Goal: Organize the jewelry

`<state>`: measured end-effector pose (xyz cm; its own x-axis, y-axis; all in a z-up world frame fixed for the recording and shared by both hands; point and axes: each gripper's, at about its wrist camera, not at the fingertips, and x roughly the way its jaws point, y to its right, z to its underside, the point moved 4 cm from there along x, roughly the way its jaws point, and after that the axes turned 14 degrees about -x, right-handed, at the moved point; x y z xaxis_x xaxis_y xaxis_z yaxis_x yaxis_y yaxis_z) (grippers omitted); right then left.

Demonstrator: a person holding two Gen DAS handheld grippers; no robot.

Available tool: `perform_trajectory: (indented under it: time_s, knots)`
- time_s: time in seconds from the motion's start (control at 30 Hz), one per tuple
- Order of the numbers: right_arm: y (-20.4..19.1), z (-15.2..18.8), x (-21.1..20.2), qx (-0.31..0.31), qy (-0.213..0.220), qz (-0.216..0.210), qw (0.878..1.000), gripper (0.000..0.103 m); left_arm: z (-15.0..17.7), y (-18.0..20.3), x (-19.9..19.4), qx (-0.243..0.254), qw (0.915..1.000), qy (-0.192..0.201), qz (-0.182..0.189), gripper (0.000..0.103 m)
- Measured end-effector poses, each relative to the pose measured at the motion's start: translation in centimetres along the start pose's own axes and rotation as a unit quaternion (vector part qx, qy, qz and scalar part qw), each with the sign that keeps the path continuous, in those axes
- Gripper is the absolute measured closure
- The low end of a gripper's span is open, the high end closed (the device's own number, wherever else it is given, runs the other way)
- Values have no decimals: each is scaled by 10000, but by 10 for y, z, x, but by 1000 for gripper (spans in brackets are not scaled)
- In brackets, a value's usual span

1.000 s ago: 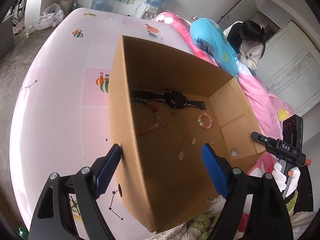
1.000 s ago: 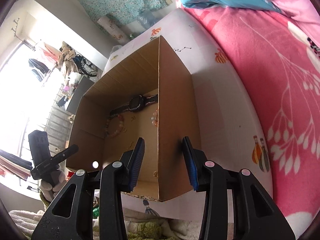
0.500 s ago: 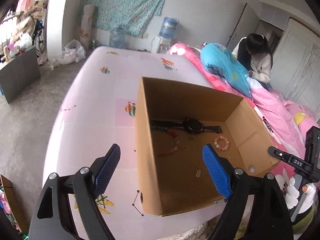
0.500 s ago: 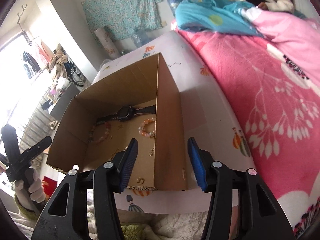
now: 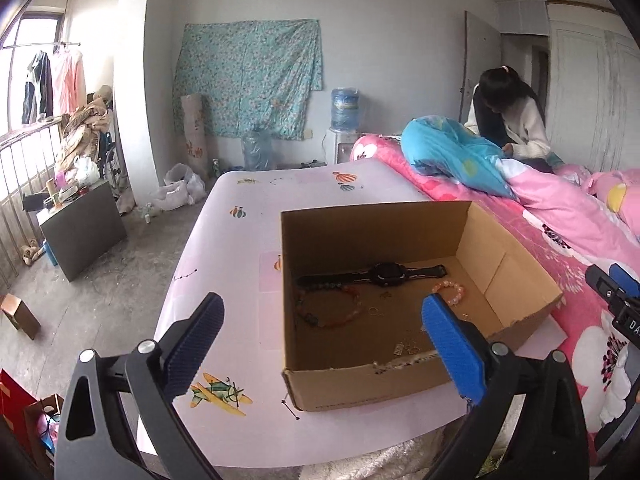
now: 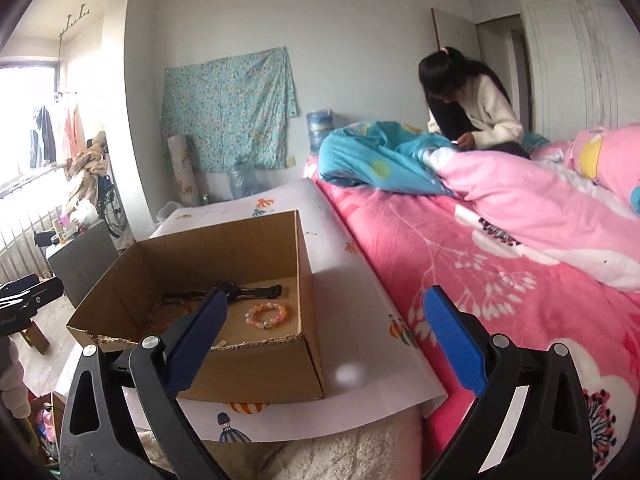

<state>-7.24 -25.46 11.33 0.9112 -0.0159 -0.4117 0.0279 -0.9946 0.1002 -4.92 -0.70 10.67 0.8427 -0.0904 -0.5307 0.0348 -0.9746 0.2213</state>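
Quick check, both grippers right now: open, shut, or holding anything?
Left gripper: open, jaws just been opening, nothing between them.
Right gripper: open, jaws just been opening, holding nothing.

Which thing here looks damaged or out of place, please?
The cardboard box has a torn, ragged near rim, with no flap there. Inside it, the black watch, bead bracelets and small pieces lie loose on the bare floor of the box, not sorted. Nothing has spilled outside.
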Motion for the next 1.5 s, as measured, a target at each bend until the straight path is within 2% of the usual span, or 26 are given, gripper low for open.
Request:
perform_trajectory:
  time_s: [0.13,0.23,0.43,0.57,0.67,0.9,1.5]
  knots:
    - [-14,-1,-7,-129,5,-325,9994,8,15,13,4,-176,9991,-340,190,6]
    - [-31,5,-11,-210,-222,-572,9979,8,30,20,10,-121,9982,-575,75,6]
    - [-52,31,7,-217,-986,-951,9903,8,56,16,24,-285,9933,-1086,-269,6]
    - [-60,46,33,-125,-1702,-1085,9793,8,62,12,31,-369,9908,-1239,-401,6]
    - [-68,48,41,-72,-1953,-1206,9733,8,65,10,38,-521,9885,-1354,-416,6]
    - [-78,46,53,-177,-2127,-1221,9693,8,69,4,60,-774,9815,-1669,-521,6]
    - [-84,48,70,-293,-2307,-1287,9640,8,79,5,85,-842,9725,-2088,-592,6]
